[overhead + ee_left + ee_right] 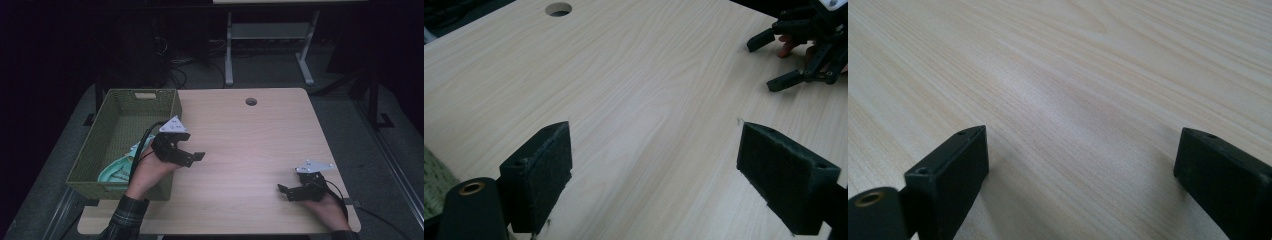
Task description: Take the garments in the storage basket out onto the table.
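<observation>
Your left gripper with jaws spread wide and empty, held just past the right wall of the green woven basket, pale green crumpled cloth lying inside it, your right gripper likewise agape near the light wooden table's front right edge

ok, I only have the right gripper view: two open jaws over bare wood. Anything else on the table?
Observer: Yes. A green woven basket sits at the table's left edge.
Operator: Anything in it?
Observer: A light green cloth, bunched in the near end.
Operator: Where's the left gripper?
Observer: The left gripper is by the basket's right wall, jaws open, holding nothing.
Operator: And mine, relative to that?
Observer: The right gripper is near the table's front right corner, well apart from the basket.
</observation>
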A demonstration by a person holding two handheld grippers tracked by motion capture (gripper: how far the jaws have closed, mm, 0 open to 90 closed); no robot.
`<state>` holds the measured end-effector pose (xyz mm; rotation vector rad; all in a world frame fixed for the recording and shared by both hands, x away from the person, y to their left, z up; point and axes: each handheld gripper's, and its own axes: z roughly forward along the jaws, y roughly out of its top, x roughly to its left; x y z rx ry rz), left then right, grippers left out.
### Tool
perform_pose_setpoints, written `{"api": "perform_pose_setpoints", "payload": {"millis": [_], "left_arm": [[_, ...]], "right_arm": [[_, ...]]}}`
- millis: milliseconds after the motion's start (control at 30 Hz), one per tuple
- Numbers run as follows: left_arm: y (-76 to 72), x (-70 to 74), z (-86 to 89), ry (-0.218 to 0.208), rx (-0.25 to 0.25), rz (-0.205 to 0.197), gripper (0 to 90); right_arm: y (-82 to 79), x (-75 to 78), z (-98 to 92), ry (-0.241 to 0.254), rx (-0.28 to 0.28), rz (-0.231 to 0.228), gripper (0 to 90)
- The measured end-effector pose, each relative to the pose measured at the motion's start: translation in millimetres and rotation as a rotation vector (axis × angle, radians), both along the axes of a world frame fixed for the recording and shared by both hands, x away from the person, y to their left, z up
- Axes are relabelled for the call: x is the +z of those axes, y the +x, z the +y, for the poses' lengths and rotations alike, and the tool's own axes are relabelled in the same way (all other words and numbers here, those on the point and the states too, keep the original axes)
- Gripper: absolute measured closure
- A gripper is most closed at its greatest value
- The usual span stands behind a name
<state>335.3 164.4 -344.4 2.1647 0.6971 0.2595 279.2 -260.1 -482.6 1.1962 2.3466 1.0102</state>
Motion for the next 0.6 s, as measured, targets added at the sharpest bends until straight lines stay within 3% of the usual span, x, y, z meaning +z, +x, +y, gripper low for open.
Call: {"api": "perform_pose_setpoints", "payload": {"millis": [600], "left_arm": [[0.2, 4.0, 18.5, -0.002, 0.029, -0.003, 13.9]], "right_arm": [[0.0, 0.0, 0.0, 0.0, 0.0, 0.0, 7.1]]}}
